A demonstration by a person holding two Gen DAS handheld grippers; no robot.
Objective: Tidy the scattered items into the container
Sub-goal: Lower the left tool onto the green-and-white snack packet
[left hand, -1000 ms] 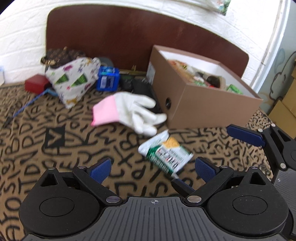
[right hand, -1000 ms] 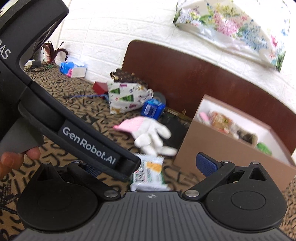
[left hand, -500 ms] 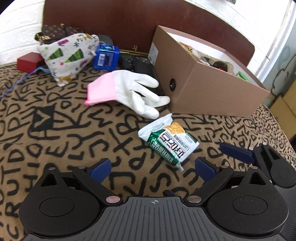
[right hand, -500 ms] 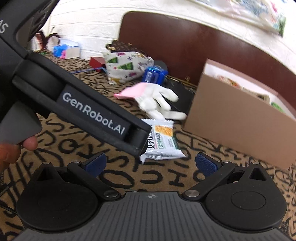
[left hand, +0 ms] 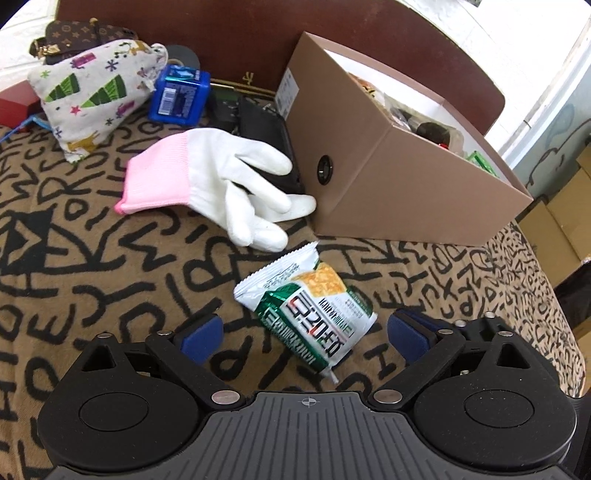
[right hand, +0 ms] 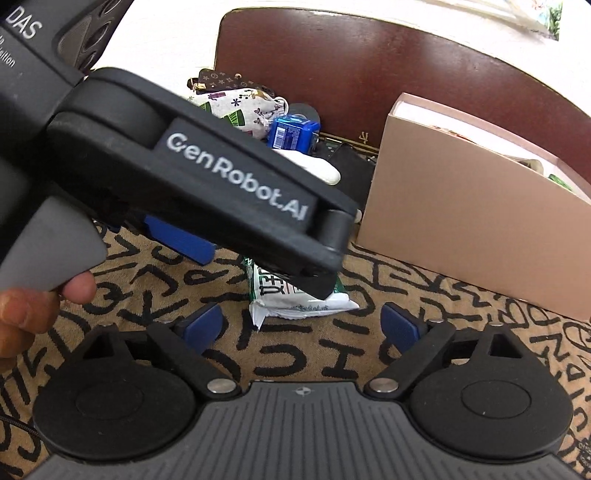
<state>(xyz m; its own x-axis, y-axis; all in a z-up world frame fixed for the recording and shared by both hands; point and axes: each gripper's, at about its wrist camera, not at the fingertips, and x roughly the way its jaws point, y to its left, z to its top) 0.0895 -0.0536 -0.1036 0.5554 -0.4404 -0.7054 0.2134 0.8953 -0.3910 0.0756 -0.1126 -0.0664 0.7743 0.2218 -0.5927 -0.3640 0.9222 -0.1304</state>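
A green and white snack packet (left hand: 308,310) lies on the patterned cloth, just in front of my open left gripper (left hand: 304,334), whose blue pads straddle its near end. The brown cardboard box (left hand: 391,177) stands behind it, holding several items. A white glove with a pink cuff (left hand: 218,184) lies left of the box. In the right wrist view the packet (right hand: 295,301) lies just ahead of my open right gripper (right hand: 301,326), half hidden by the left gripper's black body (right hand: 207,184). The box (right hand: 469,225) stands at the right.
A tree-print cloth pouch (left hand: 88,96), a blue cube box (left hand: 179,94), a brown monogram purse (left hand: 77,37), a red box (left hand: 13,103) and a black case (left hand: 266,129) lie at the back by the dark headboard (left hand: 229,33). Cardboard boxes (left hand: 565,225) stand beyond the right edge.
Both grippers have moved forward and down toward the snack packet, which now lies between the left gripper's pads. The left gripper's body covers more of the right wrist view.
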